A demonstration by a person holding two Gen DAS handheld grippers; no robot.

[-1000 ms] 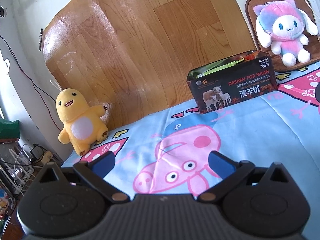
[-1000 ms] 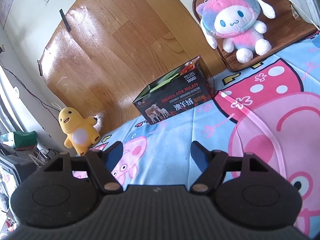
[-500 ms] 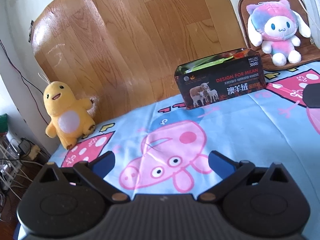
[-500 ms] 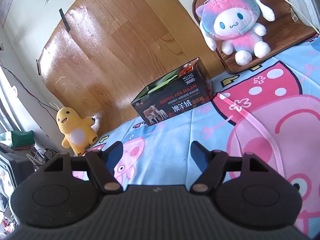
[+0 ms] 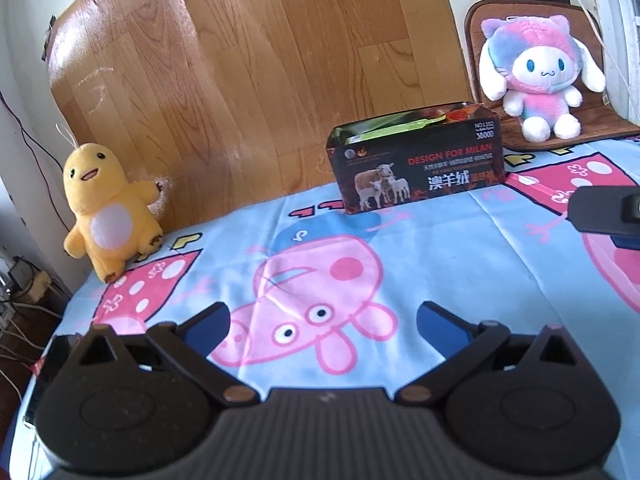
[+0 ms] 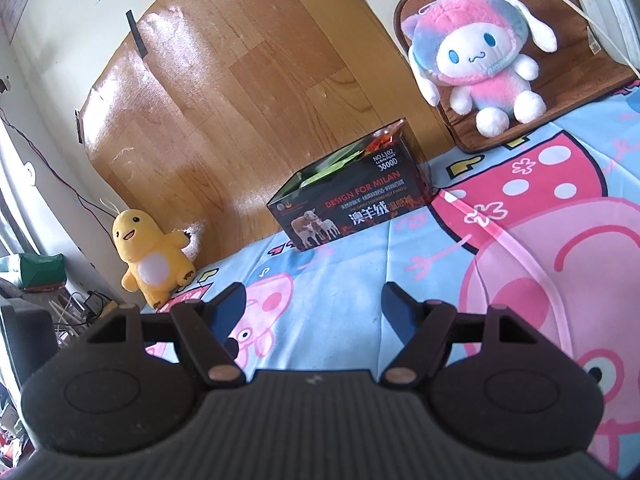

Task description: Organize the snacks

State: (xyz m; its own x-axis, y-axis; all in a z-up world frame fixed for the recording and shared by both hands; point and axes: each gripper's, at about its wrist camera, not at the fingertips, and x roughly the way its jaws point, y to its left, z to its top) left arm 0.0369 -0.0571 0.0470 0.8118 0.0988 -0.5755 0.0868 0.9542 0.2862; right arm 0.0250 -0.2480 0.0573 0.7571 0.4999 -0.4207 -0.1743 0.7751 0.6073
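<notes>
Okay, my left gripper (image 5: 322, 316) and right gripper (image 6: 314, 300) hover with fingers spread wide, gripping nothing, over the cartoon-pig blue sheet (image 5: 460, 248); the open black cardboard box (image 5: 418, 164) of snack packets sits far ahead against the wood-grain board (image 5: 240, 60)

The left gripper (image 5: 322, 318) is now turned more to the left than a second ago, so the black box (image 5: 416, 164) sits nearer the middle of its view and the yellow toy (image 5: 106, 208) shows more fully. The right gripper (image 5: 606, 210) now pokes farther into that view from the right. In the right wrist view, the box (image 6: 352, 200) looks a little lower.
</notes>
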